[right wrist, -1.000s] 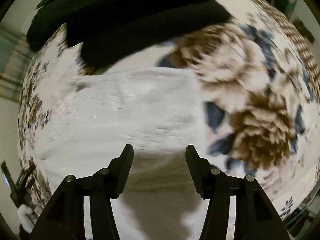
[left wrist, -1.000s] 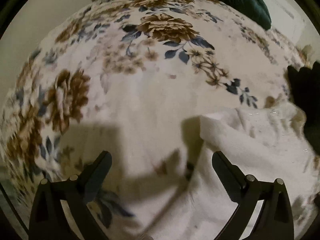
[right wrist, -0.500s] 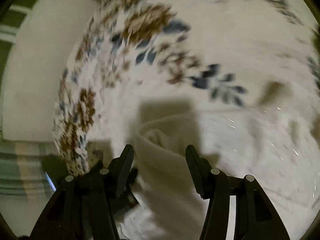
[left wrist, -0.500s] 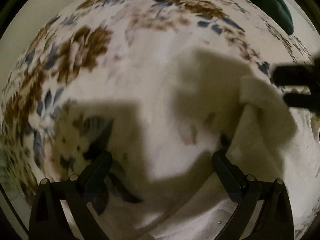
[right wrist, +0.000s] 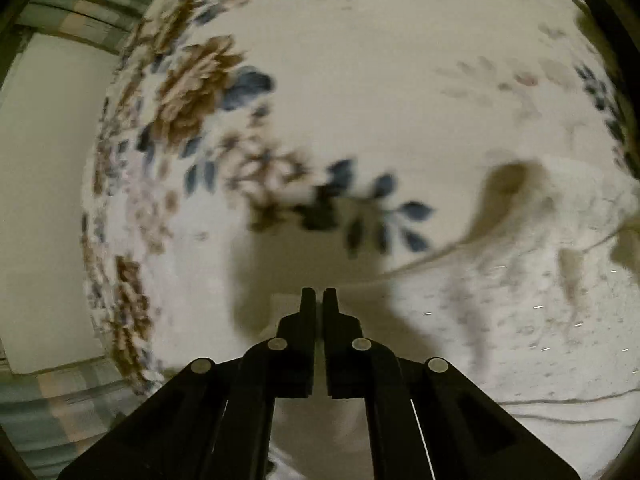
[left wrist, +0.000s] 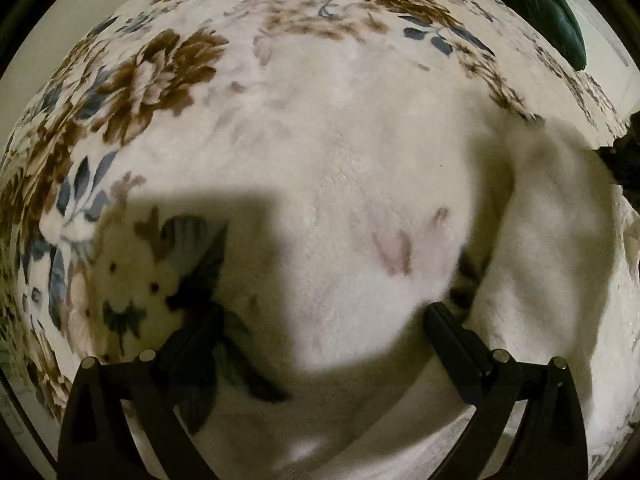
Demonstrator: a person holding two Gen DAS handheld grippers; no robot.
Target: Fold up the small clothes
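So the right hand-held gripper [right wrist: 319,294] was spread half a second ago and is now pinched on the edge of the white garment [right wrist: 500,320] lying on the floral blanket [left wrist: 320,140]. Left hand-held gripper [left wrist: 320,320] still hangs wide apart over the blanket, so looks like a fold's about to start.

1. I cannot tell whether the right gripper [right wrist: 319,296] pinches the white garment [right wrist: 500,320]; its tips sit in shadow.
2. The garment [left wrist: 560,260] runs off my left view's right edge.
3. The floral blanket [right wrist: 280,184] smears with blur.
4. A dark green cushion [left wrist: 552,8] is cut off at the frame's top.
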